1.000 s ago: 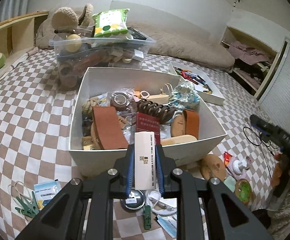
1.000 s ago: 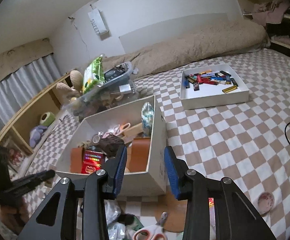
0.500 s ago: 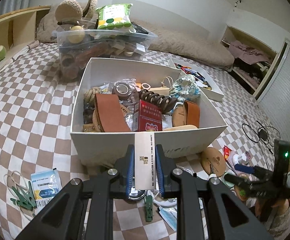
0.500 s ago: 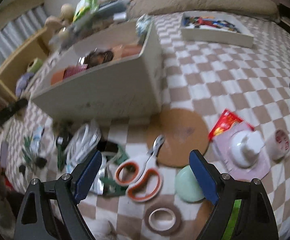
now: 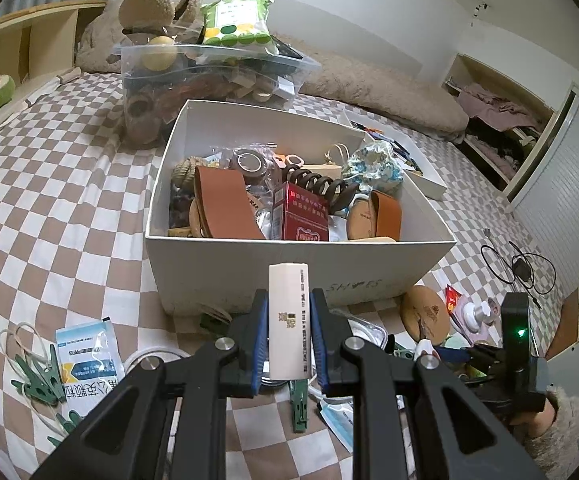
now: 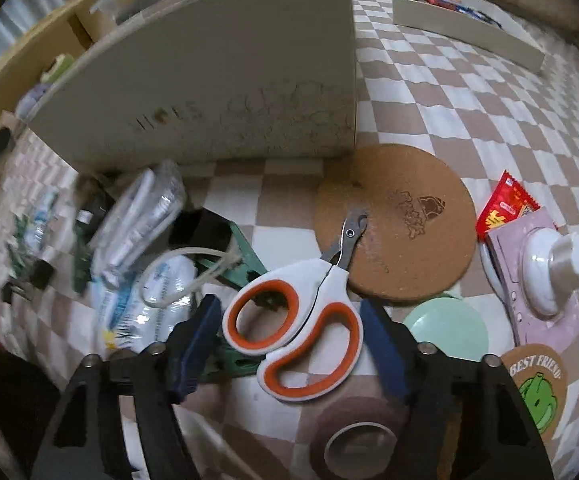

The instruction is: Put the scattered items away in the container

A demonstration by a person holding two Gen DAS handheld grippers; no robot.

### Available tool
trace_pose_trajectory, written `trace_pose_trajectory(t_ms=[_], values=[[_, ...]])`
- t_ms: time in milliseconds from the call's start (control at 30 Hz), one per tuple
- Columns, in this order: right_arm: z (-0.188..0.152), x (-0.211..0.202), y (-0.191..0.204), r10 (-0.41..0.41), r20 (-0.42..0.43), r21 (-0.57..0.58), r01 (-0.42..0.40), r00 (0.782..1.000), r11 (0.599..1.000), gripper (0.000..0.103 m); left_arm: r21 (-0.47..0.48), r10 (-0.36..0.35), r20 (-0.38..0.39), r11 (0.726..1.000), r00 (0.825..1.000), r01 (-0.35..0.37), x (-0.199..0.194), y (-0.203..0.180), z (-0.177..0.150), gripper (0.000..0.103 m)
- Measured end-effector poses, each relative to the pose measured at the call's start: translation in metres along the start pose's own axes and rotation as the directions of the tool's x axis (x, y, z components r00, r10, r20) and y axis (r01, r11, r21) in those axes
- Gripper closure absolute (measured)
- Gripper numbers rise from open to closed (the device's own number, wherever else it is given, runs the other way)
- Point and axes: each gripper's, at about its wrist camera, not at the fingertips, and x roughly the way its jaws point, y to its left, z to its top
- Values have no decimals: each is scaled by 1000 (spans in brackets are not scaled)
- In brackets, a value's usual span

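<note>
Left wrist view: the left gripper [image 5: 289, 344] is pinched on a slim white box [image 5: 288, 320], held upright between its blue pads with the top end standing clear above them. Directly below lie a green peg [image 5: 298, 408] and a blue-and-white sachet [image 5: 86, 356] on the checked bedspread [image 5: 49, 208]. Just beyond the gripper stands the white container [image 5: 289, 276], its near wall facing the camera. It already holds a red carton [image 5: 301, 216], a brown leather piece [image 5: 221, 208], a dark coiled hair clip [image 5: 321, 188] and a floral fabric bundle [image 5: 375, 168], among other items. Behind it sits a clear plastic tub [image 5: 209, 80] with a green-dotted packet [image 5: 237, 24] on top.

Right wrist view: the right gripper [image 6: 289, 348] points steeply down at the bed, its jaws spread and closing. The orange-and-white handles of the nail clippers [image 6: 293, 328] lie between the pads; the pads are not pressing on them. The clippers' metal tip rests on a round cork mat [image 6: 401, 220], which lies against the container's corner. A roll of tape [image 6: 359, 448] lies nearest the camera. A mint-green disc [image 6: 447, 328] lies just right of the gripper, with a pink card bearing a white suction hook [image 6: 545, 272] and a red snack packet [image 6: 503, 208] beyond it. Clear packets [image 6: 141, 216] lie scattered to the left, blurred. A shallow white tray [image 6: 469, 20] of small coloured items lies far back on the bed.
</note>
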Motion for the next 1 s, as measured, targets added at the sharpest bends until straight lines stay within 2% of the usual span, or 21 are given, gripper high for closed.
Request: trace_pose_trajectory(t_ms=[67,333,467,667,733,767,833,1000], values=[[-1,-4,-3,4,13,10,-4,1000,1000,37,1,0,-1,1000,1000,0,0,1,-1,83],[-5,-23,-25,117,78,106,-125,990,986,37,2,7,-9,1000,1000,-7,2,3,-5,83],[-7,-38,-40,210,141,157,-231,968,960,37,2,8,-11,1000,1000,-8,3,3,-6,83],[-4,-56,-54,299,204,194,-337,932,921,37,4,13,-12,1000,1000,-13,3,3,-7,83],[-5,-60,-58,321,218,200,-364,922,910,37,7,14,-9,1000,1000,-14,2,2,-8,83],[6,-53,-43,326,222,204,-371,919,906,37,6,14,-10,1000,1000,-14,2,2,-8,83],[12,-51,-37,338,236,210,-387,911,898,37,6,14,-11,1000,1000,-14,2,2,-8,83],[11,-61,-43,356,276,221,-419,893,881,37,15,12,-10,1000,1000,-12,1,-1,-9,83]])
